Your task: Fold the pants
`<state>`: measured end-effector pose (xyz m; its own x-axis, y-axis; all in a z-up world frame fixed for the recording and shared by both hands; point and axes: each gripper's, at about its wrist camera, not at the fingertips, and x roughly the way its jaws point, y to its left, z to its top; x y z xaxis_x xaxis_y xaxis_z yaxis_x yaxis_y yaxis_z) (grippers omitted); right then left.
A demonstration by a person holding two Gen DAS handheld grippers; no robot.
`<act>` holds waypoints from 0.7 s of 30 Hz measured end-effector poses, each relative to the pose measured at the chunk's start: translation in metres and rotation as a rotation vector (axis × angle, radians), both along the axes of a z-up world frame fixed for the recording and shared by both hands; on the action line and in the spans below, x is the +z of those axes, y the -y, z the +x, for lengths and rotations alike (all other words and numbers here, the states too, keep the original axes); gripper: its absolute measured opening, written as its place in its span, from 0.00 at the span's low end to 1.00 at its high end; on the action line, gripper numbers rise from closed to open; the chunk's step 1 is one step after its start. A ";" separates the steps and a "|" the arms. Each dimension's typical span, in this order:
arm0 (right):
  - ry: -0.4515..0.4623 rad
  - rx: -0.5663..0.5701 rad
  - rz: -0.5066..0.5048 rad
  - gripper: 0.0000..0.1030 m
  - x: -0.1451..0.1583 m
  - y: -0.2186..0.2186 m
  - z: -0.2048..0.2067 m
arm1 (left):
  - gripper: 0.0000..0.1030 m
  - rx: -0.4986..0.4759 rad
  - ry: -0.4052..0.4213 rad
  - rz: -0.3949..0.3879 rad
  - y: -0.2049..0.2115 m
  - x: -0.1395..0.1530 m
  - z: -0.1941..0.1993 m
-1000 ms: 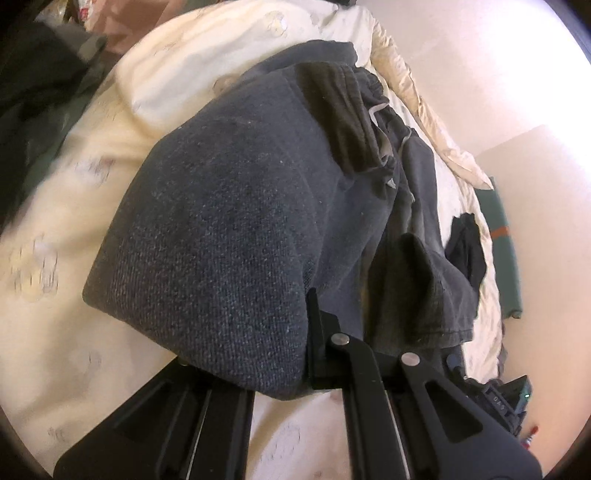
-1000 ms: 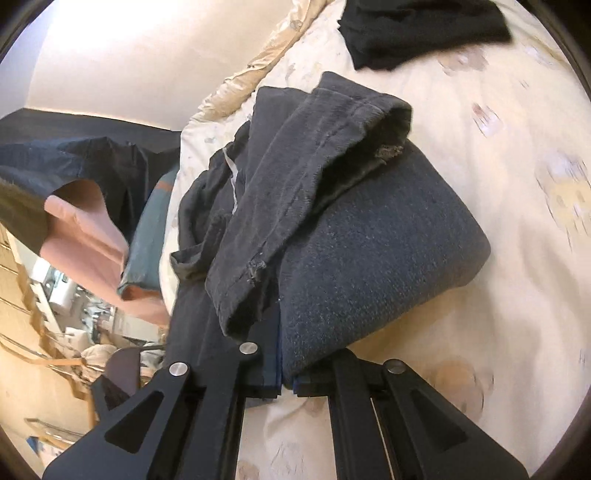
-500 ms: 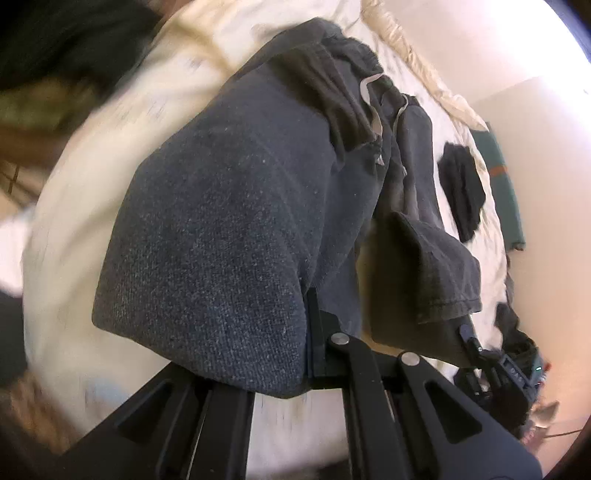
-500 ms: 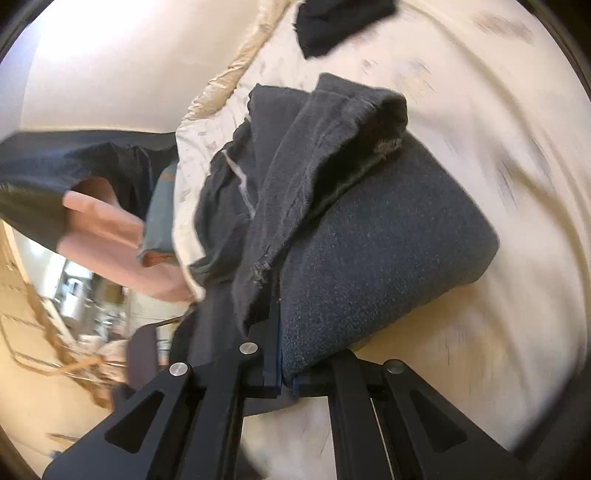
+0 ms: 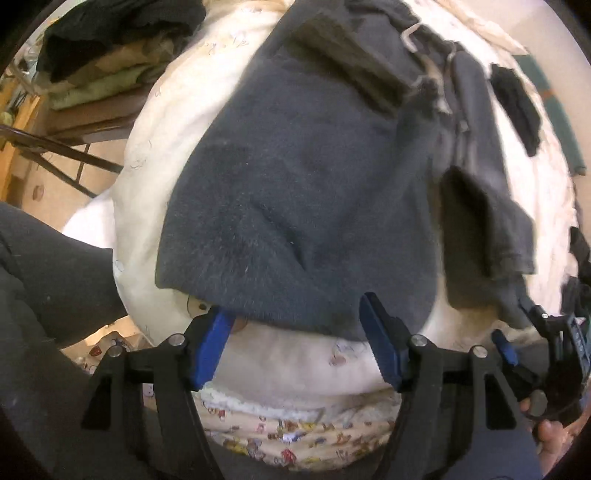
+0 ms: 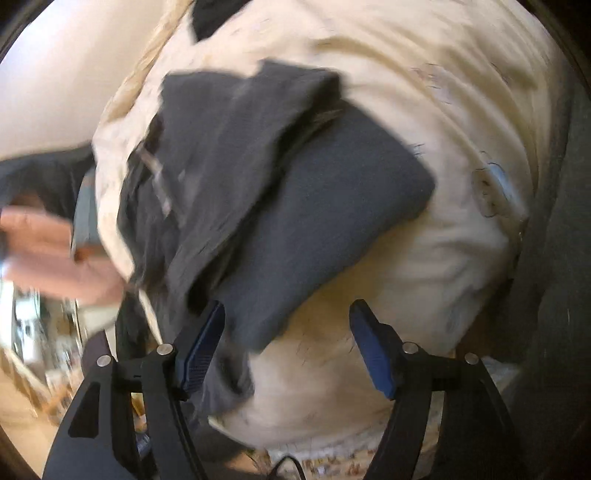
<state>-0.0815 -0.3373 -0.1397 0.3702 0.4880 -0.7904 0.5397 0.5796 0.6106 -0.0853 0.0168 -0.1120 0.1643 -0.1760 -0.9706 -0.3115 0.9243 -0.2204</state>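
Holding both tongs just off the near edge of the bed, I had nothing in either. My left tongs (image 5: pixel 297 325) stood wide apart, blue pads showing, at the lower centre of their view; the pants' rounded fold edge lay above and between the tips but was not pinched. My right tongs (image 6: pixel 286 325) were spread as wide in their own blurred view, one tip beside the hanging corner of the cloth, the other over bare bedding.

The dark grey pants (image 5: pixel 306 177) lay across the cream duvet (image 5: pixel 155 122), filling the centre of the left view, doubled into a thick pad with the waistband and drawstring (image 5: pixel 413 33) toward the upper right and a loose hem flap at the right. I judged they were laid there so the fold could settle flat on the soft surface.

A small black garment (image 5: pixel 517 103) lay well apart at the upper right, and a pile of folded clothes (image 5: pixel 107 51) sat at the upper left.
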 end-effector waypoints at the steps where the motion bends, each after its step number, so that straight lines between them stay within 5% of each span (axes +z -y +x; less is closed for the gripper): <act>1: -0.002 0.029 -0.005 0.71 0.011 -0.005 -0.001 | 0.64 -0.009 0.014 -0.008 -0.002 0.010 0.001; 4: 0.074 0.120 0.024 0.71 0.044 -0.021 -0.005 | 0.64 -0.024 0.080 -0.048 -0.014 0.037 -0.003; 9: 0.285 0.296 0.048 0.71 0.101 -0.042 0.016 | 0.69 -0.089 0.323 0.087 -0.029 0.110 0.034; 12: 0.394 0.339 -0.023 0.71 0.135 -0.042 0.049 | 0.72 -0.081 0.417 0.130 -0.041 0.139 0.070; 16: 0.462 0.363 -0.062 0.71 0.164 -0.026 0.102 | 0.76 -0.061 0.450 0.114 -0.063 0.146 0.135; 21: 0.463 0.365 -0.164 0.71 0.169 -0.001 0.192 | 0.76 -0.102 0.408 0.130 -0.069 0.122 0.233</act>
<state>0.1104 -0.3358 0.0298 0.5251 0.5339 -0.6627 -0.0115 0.7831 0.6218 0.1479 0.0859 0.0096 0.5269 -0.0919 -0.8449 -0.1289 0.9740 -0.1864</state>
